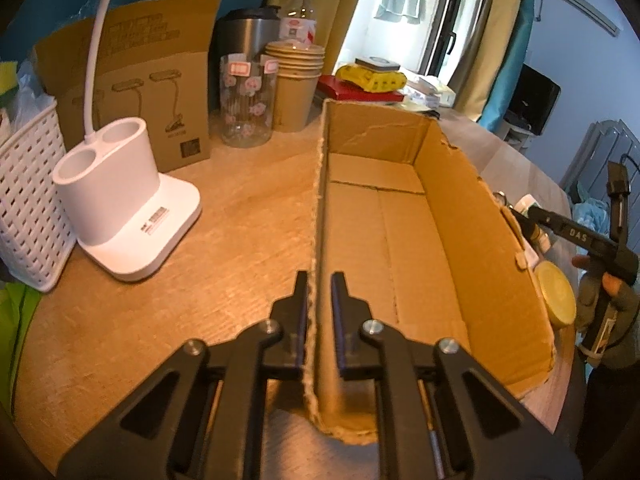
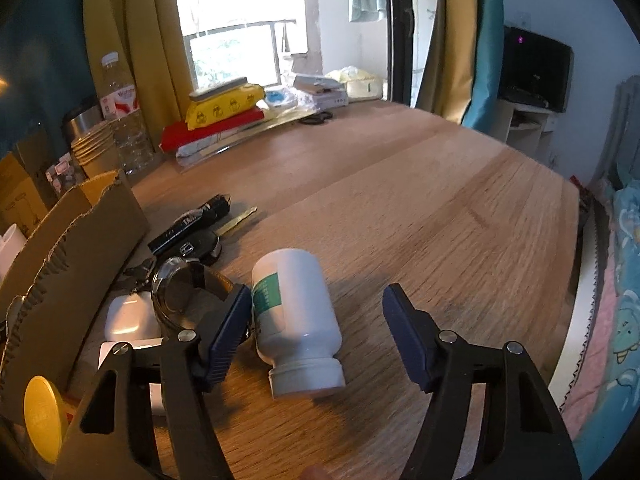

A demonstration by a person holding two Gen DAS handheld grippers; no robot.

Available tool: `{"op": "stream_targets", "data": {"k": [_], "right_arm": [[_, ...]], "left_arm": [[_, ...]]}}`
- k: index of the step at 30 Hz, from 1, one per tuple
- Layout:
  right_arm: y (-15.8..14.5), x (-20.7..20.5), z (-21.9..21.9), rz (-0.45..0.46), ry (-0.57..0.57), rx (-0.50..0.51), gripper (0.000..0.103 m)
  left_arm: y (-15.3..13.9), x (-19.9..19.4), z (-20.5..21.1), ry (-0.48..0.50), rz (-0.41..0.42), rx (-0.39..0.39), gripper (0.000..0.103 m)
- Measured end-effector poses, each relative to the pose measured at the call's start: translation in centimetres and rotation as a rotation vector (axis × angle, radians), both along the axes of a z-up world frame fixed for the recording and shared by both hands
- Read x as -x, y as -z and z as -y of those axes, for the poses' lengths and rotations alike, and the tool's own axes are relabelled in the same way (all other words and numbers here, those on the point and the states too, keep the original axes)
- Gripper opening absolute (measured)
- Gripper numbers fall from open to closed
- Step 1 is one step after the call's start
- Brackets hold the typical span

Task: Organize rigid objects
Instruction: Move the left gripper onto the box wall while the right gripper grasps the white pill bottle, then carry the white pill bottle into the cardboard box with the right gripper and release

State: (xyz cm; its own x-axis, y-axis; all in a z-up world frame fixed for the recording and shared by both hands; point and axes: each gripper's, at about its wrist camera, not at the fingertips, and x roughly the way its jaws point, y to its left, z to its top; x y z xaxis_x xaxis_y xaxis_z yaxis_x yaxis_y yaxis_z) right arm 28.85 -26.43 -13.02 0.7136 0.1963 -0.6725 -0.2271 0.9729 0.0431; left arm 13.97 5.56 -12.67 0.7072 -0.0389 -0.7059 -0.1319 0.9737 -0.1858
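Observation:
An open, empty cardboard box (image 1: 480,220) lies on the wooden table. My left gripper (image 1: 320,278) is shut on its near left wall, one pad on each side. In the right wrist view a white pill bottle (image 2: 296,308) with a green label lies on its side, cap toward me. My right gripper (image 2: 316,290) is open and straddles it; the right pad stands well clear of the bottle. Left of the bottle, beside the box wall (image 2: 80,248), lie a wristwatch (image 2: 180,292), a white earbud case (image 2: 130,316), a car key (image 2: 196,246), a black tube (image 2: 192,222) and a yellow round lid (image 2: 42,420).
Left of the box stand a white lamp base (image 1: 128,216), a white basket (image 1: 28,208), a glass jar (image 1: 246,100) and stacked paper cups (image 1: 294,84). Books and a yellow pack (image 2: 224,108) sit at the back. The table's edge (image 2: 576,264) runs along the right.

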Motion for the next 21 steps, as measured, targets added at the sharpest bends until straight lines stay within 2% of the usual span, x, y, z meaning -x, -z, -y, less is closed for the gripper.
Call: {"op": "stream_targets", "data": {"k": [2, 4, 14, 21], "right_arm": [[0.1, -0.1, -0.1, -0.002, 0.000, 0.008, 0.062], [0.2, -0.2, -0.2, -0.007, 0.003, 0.008, 0.048], [-0.3, 0.5, 0.4, 0.013, 0.023, -0.035, 0.047], [-3.1, 3.1, 0.2, 0.093, 0.021, -0.059, 0.047]], "left_arm": [[0.0, 0.0, 0.0, -0.004, -0.011, 0.009, 0.010], [0.0, 0.1, 0.1, -0.005, -0.017, 0.011, 0.010], [0.1, 0.6, 0.1, -0.021, 0.011, 0.014, 0.010], [0.2, 0.7, -0.1, -0.029, 0.017, 0.031, 0.010]]}}
